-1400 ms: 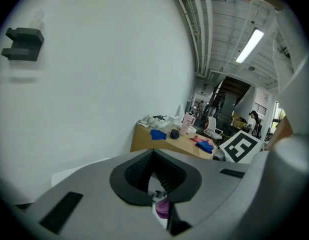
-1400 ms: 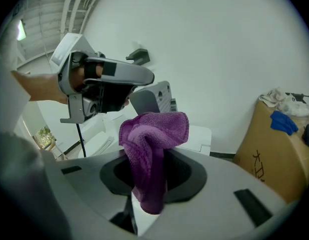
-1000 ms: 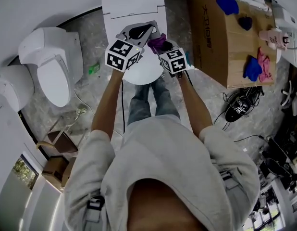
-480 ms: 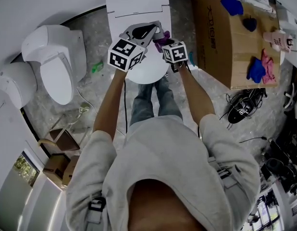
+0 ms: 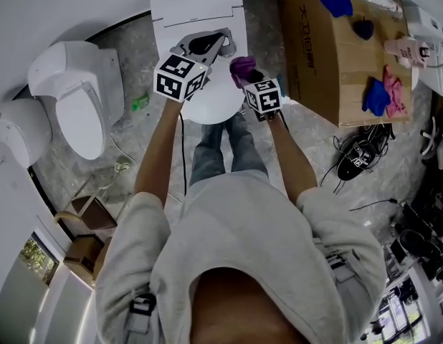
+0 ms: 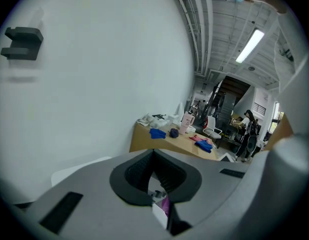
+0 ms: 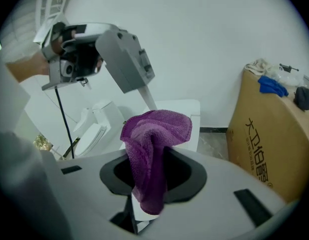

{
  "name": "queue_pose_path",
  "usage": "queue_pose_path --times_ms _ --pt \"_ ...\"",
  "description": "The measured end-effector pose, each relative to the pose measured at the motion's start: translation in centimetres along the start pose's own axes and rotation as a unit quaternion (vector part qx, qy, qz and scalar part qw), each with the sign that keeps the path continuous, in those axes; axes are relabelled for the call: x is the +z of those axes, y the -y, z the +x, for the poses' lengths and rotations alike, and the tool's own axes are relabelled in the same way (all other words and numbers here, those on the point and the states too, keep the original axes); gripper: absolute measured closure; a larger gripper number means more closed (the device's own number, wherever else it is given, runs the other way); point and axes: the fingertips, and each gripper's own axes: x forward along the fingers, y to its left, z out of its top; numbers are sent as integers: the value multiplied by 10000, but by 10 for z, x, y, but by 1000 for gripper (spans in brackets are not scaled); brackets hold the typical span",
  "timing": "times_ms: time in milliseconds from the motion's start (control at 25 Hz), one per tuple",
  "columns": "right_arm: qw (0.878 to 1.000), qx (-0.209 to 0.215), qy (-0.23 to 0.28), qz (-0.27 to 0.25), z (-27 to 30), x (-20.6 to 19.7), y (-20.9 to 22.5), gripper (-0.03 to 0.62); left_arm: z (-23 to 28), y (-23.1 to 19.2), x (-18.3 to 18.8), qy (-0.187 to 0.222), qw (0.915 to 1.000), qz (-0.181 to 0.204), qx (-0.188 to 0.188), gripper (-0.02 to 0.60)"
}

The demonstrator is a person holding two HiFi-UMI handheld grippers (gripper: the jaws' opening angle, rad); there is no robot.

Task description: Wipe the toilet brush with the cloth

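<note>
**Cloth and brush held over the toilet**

Right gripper (image 7: 150,181) has its jaws pinched on the purple cloth (image 7: 154,134), which bunches up above them. Left gripper (image 5: 205,44) is clamped on the thin white handle of the toilet brush (image 7: 147,96). The handle slants down behind the cloth, above the white toilet (image 5: 200,6).

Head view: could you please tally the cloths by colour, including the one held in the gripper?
Purple cloth: 1
Blue cloths: 2
Pink cloth: 1
Dark blue lump, possibly a cloth: 1
Total: 5, counting the lump.
</note>
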Motion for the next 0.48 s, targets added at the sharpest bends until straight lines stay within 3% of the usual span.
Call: queue_pose_path --times_ms 480 --pt "9838 76 1627 -745 -96 94 -52 474 1 1 -1 -61 10000 -37 8 563"
